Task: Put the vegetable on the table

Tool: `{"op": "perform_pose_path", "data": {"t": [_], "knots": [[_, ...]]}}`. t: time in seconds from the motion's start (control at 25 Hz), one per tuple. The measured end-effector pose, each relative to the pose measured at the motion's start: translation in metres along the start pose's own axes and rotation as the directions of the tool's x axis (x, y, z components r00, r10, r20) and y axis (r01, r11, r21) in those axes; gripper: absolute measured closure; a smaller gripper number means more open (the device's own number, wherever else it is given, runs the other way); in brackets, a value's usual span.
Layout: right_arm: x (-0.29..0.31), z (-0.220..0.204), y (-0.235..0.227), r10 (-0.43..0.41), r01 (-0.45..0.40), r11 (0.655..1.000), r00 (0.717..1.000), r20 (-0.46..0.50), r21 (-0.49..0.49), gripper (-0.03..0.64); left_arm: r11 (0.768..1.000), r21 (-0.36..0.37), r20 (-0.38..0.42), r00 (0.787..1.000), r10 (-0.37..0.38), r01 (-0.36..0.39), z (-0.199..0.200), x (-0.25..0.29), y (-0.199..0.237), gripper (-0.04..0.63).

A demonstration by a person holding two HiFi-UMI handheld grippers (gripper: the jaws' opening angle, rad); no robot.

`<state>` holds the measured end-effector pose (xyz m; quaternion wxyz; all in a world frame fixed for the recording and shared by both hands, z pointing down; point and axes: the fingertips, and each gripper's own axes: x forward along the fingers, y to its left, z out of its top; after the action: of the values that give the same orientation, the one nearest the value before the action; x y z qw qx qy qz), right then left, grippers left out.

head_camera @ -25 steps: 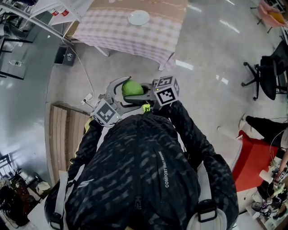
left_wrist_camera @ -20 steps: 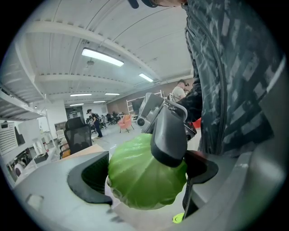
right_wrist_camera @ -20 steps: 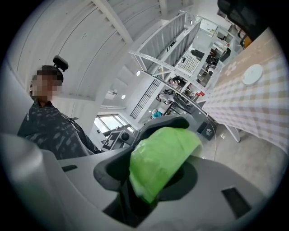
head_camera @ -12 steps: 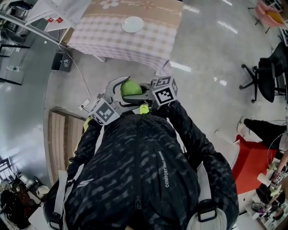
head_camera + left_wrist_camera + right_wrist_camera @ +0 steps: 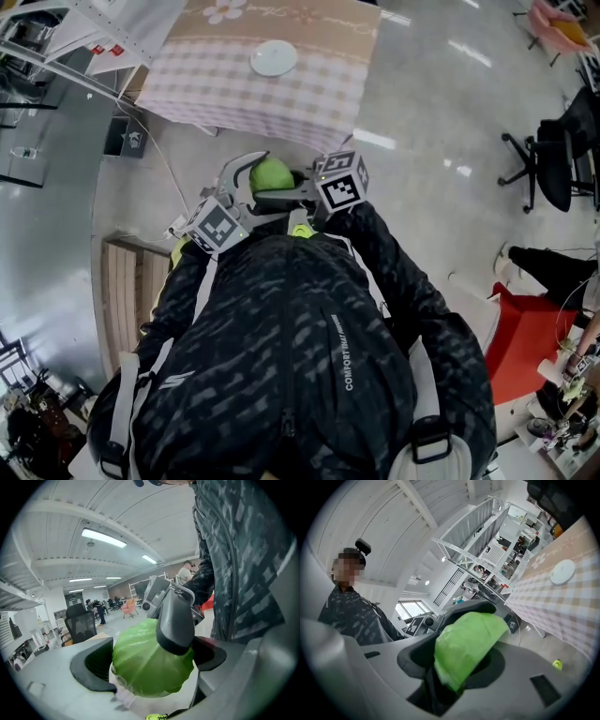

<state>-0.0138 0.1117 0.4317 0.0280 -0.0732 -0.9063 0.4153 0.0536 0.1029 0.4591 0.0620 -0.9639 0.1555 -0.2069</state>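
A round green cabbage [image 5: 271, 174] hangs in front of the person's chest, held from two sides. My left gripper [image 5: 246, 180] comes in from the left and its curved jaws close around the cabbage [image 5: 150, 660]. My right gripper [image 5: 286, 189] comes in from the right and pinches the same cabbage [image 5: 466, 644]; one of its fingers [image 5: 176, 620] lies across the top in the left gripper view. Ahead stands the table [image 5: 216, 80] with a checked cloth and a white plate [image 5: 274, 58] on it. The table [image 5: 567, 606] is also visible in the right gripper view.
A slatted wooden pallet [image 5: 127, 281] lies on the floor at the left. A black box [image 5: 124, 138] and a cable sit near the table's left corner. Office chairs [image 5: 553, 141] stand at the right, with a red mat [image 5: 525, 328] below them.
The table and plate have drawn nearer in the head view, sliding down and left. Both grippers keep the cabbage between them, carried forward.
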Motion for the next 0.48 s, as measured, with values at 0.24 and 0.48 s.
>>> {"op": "perform_pose_path", "data": {"t": [0.24, 0.48], "knots": [[0.001, 0.029, -0.028, -0.016, 0.016, 1.000, 1.000, 0.019, 0.012, 0.463, 1.000, 0.001, 0.028, 0.999, -0.018, 0.018, -0.005, 0.007, 0.039, 0.098], [0.012, 0.061, -0.063, -0.042, 0.040, 0.998, 0.999, 0.031, 0.042, 0.462, 0.999, -0.008, 0.024, 0.999, -0.048, 0.048, -0.021, 0.008, 0.082, 0.098]]}}
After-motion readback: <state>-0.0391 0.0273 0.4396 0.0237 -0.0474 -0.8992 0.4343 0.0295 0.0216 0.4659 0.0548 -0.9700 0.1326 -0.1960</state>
